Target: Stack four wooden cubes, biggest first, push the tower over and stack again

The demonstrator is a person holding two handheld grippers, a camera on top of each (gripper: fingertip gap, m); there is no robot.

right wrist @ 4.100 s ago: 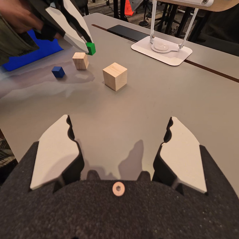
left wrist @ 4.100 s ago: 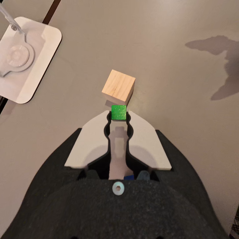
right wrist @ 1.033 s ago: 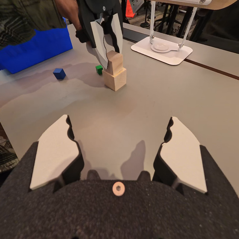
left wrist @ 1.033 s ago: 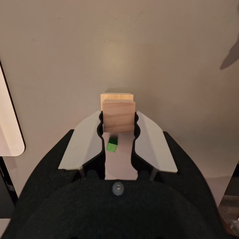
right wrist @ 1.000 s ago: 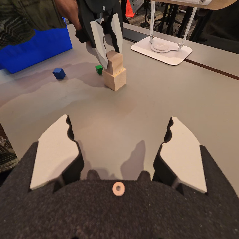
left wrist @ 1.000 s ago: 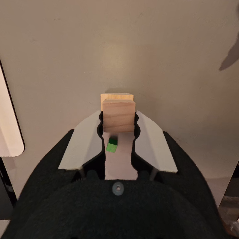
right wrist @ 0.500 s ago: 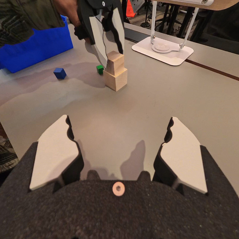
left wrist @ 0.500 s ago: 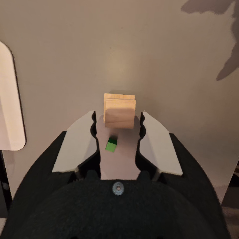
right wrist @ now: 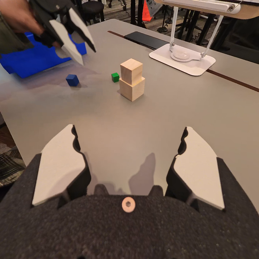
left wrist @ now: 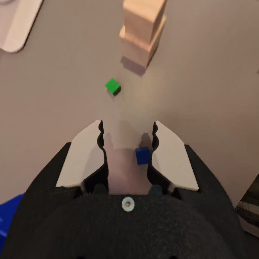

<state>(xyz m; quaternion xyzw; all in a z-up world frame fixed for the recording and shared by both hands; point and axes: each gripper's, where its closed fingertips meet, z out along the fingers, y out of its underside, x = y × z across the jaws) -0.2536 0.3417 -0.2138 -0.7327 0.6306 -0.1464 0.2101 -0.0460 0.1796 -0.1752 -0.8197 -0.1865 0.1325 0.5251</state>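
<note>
- Cubes: two plain wooden ones are stacked, the smaller wooden cube (right wrist: 131, 70) squarely on the larger wooden cube (right wrist: 132, 89); the blue cube (left wrist: 142, 155) and the green cube (left wrist: 113, 86) lie loose on the grey table (right wrist: 140, 133).
- Left gripper (left wrist: 127, 123): jaws moderately apart and empty, hanging above the table with the blue cube showing between the fingers, close against the right-hand one.
- Step in hand, as judged: picking up the blue cube, which looks the bigger of the two coloured ones and so goes on next.
- Doing it well: centre the cube between the jaws before closing, since it sits off to one side; come down straight, grip two flat faces, not the corners, then lift clear of the green cube and the stack.
- Right gripper (right wrist: 129, 128): wide open, holding nothing, low over bare table well short of the stack.
- Farther out: a blue bin (right wrist: 42, 58) behind the left gripper and a white stand base (right wrist: 182, 61) beyond the stack.
- Hard to make out: the left wrist view is smeared by motion, the stack's top is cut off at its upper edge, and how high the fingertips stand above the blue cube cannot be judged.
- Also unclear: whether the blue cube lies square to the jaws or slightly turned.
</note>
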